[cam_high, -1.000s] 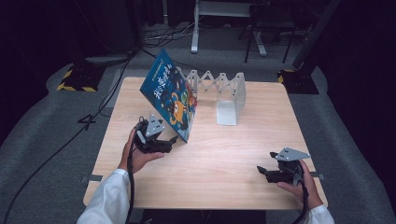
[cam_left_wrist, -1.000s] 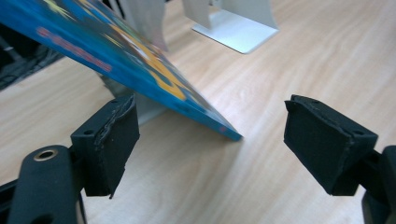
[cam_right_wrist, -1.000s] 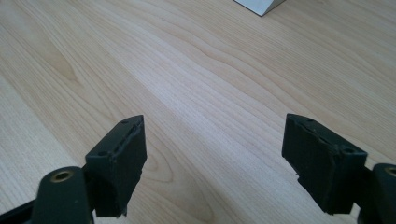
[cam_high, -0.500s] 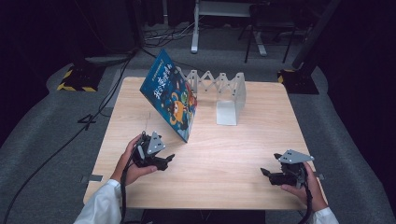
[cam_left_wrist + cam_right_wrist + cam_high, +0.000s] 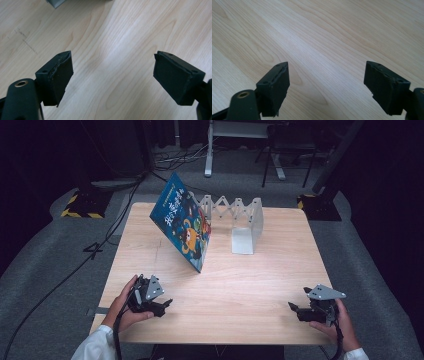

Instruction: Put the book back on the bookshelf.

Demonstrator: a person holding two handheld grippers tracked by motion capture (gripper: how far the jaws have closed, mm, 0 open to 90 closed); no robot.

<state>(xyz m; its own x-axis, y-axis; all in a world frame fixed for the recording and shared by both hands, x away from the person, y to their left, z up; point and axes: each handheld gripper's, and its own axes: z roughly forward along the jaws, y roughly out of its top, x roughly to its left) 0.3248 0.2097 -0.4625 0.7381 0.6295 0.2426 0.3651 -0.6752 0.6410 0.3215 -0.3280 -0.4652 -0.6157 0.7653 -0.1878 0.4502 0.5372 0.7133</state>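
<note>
Left tool (image 5: 112, 75) jaws apart, right tool (image 5: 325, 85) jaws apart, one book (image 5: 182, 227), one white rack (image 5: 240, 222), one table (image 5: 250, 285).

table (image 5: 260, 285): pale wood, smooth matt | book (image 5: 184, 226): glossy paper cover

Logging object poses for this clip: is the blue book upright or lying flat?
Neither: the blue book stands tilted, bottom edge on the table, top leaning toward the white rack.
</note>
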